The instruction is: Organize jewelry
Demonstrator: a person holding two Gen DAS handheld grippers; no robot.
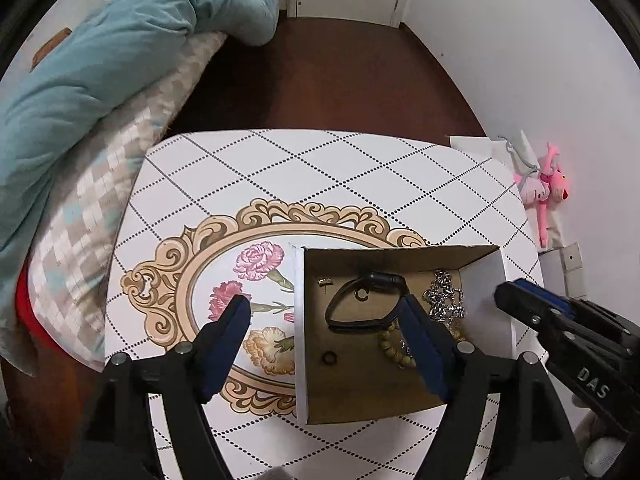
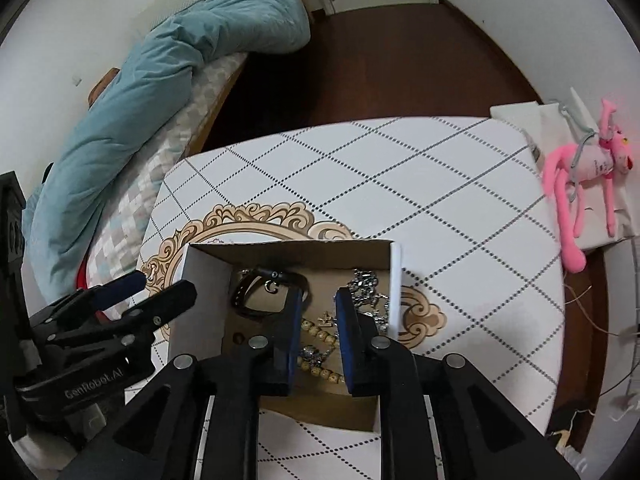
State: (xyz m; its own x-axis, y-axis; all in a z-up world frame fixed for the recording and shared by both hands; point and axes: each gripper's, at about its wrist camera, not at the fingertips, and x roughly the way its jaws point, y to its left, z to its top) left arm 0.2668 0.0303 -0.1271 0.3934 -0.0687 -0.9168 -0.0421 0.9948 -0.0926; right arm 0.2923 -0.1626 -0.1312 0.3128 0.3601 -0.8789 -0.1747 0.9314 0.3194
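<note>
An open cardboard box (image 1: 299, 344) (image 2: 394, 280) sits on the patterned table. It holds a black band (image 1: 360, 300) (image 2: 256, 292), a silver chain (image 1: 446, 300) (image 2: 366, 286), a wooden bead bracelet (image 1: 394, 346) (image 2: 320, 366), a small gold piece (image 1: 325, 282) (image 2: 326, 320) and a dark ring (image 1: 329, 358). My left gripper (image 1: 326, 306) is open and empty, its fingers straddling the box's left wall. My right gripper (image 2: 318, 300) is open and empty above the beads inside the box. It also shows at the box's right wall in the left wrist view (image 1: 508, 292).
The white table (image 1: 320, 168) (image 2: 440, 184) has a dotted diamond pattern and a floral oval. A bed with a teal duvet (image 1: 100, 60) (image 2: 160, 80) lies left. A pink plush toy (image 1: 546, 188) (image 2: 592, 176) lies on a white bag at the right.
</note>
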